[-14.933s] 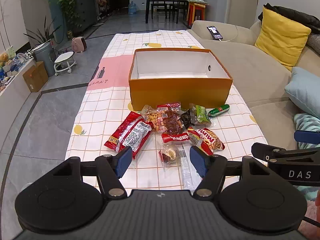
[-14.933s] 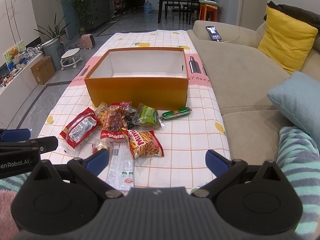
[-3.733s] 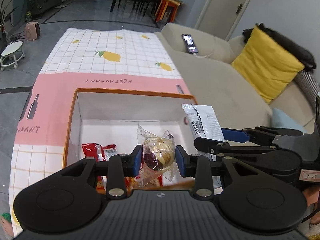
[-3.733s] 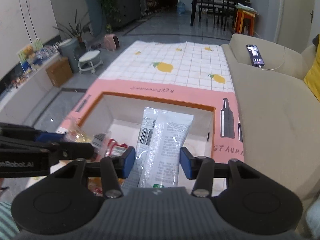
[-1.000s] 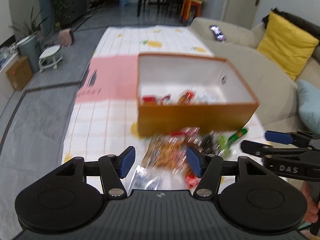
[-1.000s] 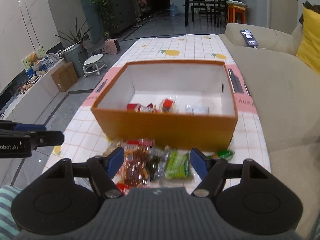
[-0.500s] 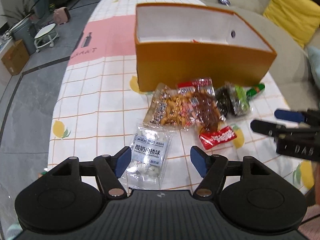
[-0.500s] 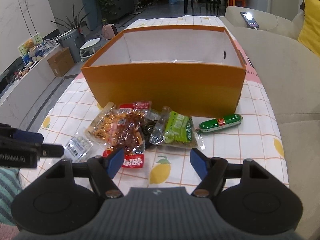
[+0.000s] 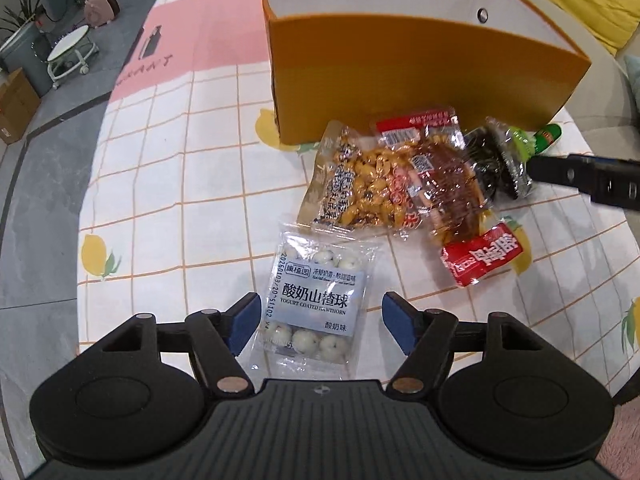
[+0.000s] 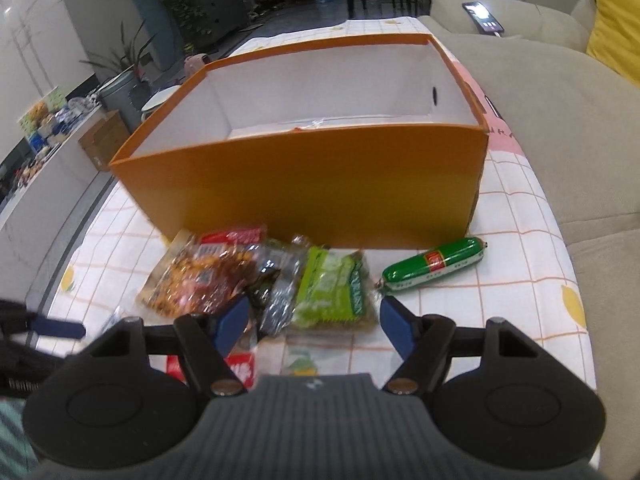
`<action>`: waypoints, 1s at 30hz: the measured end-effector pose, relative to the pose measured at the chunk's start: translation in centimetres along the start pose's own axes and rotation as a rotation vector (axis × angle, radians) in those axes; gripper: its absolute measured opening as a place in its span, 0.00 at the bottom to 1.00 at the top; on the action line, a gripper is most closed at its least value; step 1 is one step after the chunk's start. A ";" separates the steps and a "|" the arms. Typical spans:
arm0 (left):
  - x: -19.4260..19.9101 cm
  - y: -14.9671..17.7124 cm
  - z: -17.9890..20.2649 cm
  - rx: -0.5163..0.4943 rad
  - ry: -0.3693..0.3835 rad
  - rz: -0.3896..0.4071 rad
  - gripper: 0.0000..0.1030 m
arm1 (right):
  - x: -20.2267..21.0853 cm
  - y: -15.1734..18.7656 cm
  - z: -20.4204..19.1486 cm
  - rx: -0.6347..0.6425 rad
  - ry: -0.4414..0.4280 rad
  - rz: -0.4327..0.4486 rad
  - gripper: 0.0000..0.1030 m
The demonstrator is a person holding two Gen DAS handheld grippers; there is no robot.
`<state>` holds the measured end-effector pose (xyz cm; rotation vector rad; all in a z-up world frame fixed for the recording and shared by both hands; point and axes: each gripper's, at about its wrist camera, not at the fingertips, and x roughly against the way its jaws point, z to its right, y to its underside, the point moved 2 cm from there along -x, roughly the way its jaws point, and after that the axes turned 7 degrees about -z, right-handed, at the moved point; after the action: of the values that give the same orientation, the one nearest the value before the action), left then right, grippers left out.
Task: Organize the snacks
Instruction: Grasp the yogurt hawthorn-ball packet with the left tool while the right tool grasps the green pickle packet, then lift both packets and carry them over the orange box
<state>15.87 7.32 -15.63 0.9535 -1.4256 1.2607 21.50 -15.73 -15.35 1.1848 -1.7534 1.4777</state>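
Observation:
An orange box (image 9: 420,68) stands on the checked tablecloth; it also shows in the right wrist view (image 10: 312,184). In front of it lie snack packs. My left gripper (image 9: 322,322) is open and low, its fingers on either side of a clear pack of yogurt hawthorn balls (image 9: 316,300). Beyond lie a peanut pack (image 9: 360,184), a brown meat pack (image 9: 448,184) and a small red pack (image 9: 484,258). My right gripper (image 10: 312,322) is open just before a green pack (image 10: 334,288) and a dark pack (image 10: 276,284). A green sausage (image 10: 434,264) lies to its right.
A beige sofa (image 10: 560,120) runs along the table's right side, with a phone (image 10: 482,16) on it and a yellow cushion (image 10: 616,16). Grey floor, a stool (image 9: 68,52) and a cardboard carton (image 9: 14,108) lie to the left.
Both grippers have dropped lower and closer to the snacks. The left one now straddles the hawthorn ball pack; the right one has closed in on the green and dark packs.

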 end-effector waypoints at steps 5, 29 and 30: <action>-1.1 -0.4 0.0 -0.024 -0.016 -0.020 0.79 | -1.7 -0.5 0.5 -0.018 -0.009 -0.026 0.65; -1.2 0.1 -0.2 0.095 0.033 -0.021 0.63 | -2.2 0.3 0.2 0.013 -0.015 -0.067 0.38; -0.8 0.3 -0.1 0.102 0.035 -0.013 0.63 | -1.9 0.4 0.3 0.011 -0.014 -0.069 0.37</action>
<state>15.80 7.46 -16.51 1.0027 -1.3366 1.3440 22.08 -15.46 -17.24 1.2516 -1.6986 1.4442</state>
